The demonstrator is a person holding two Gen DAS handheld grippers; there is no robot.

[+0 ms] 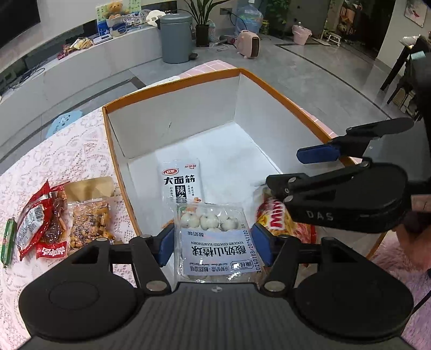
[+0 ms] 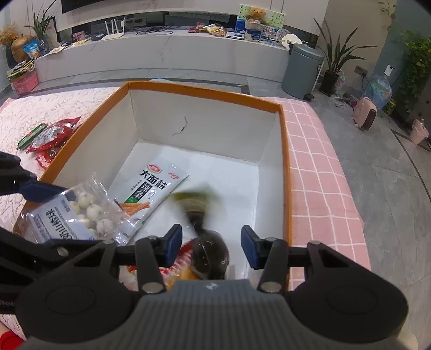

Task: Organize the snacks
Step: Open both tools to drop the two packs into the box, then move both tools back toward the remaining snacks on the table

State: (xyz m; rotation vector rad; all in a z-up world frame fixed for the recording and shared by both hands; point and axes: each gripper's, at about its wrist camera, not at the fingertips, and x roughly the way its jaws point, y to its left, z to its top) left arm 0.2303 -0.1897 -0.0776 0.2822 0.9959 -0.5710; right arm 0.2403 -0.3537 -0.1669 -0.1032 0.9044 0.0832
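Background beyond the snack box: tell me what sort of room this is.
Most likely a home living room: a long low media console under a dark screen, a pedal bin, potted plants and a teddy bear.

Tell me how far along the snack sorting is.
Partly done. The latiao pack and a yellow-red bag already lie in the box. The left gripper brackets the hawthorn-ball pack over the box; a blurred dark snack sits below the open right gripper. The red packs, a brown pack and a green stick wait outside.

A blurred dark packet (image 2: 208,253) smears between the right claw's (image 2: 211,249) jaws, its label unreadable.
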